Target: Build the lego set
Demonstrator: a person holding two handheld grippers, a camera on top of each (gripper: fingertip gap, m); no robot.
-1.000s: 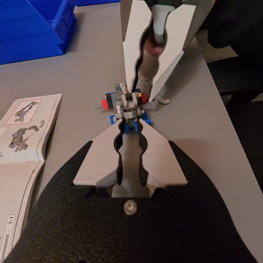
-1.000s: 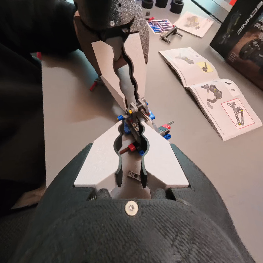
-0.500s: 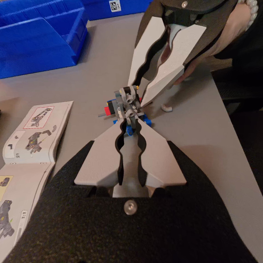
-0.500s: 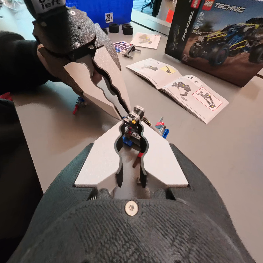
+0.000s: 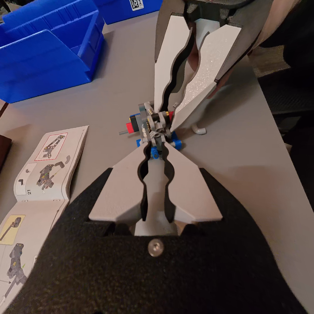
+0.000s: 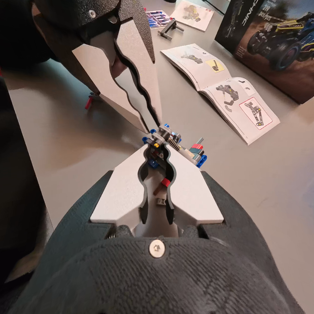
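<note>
A small brick assembly [image 5: 153, 125] of grey beams with a spring shock, red and blue parts sits low over the grey table [image 5: 220, 153]. My left gripper [image 5: 155, 144] is shut on its dark grey beam at the near end, with a blue connector just below the pads. My right gripper [image 5: 167, 117] comes in from the far side and closes on the assembly's other end. In the right wrist view my right gripper [image 6: 156, 147] clamps the dark part of the assembly [image 6: 163, 136] by the yellow pin. The left gripper [image 6: 152, 130] meets it from above.
An open instruction booklet [image 5: 51, 161] lies left, also seen in the right wrist view [image 6: 229, 95]. Blue bins [image 5: 42, 51] stand far left. A set box [image 6: 271, 42], a red axle piece [image 6: 164, 183], a small grey connector [image 6: 160, 201] and a curved grey part [image 5: 198, 130] lie nearby. Only a small space, under 4 cm, lies between the two pairs of fingers.
Both grippers' jaws have narrowed onto the assembly. The right gripper has swung and tilted around it, and the assembly has turned slightly between the two.
</note>
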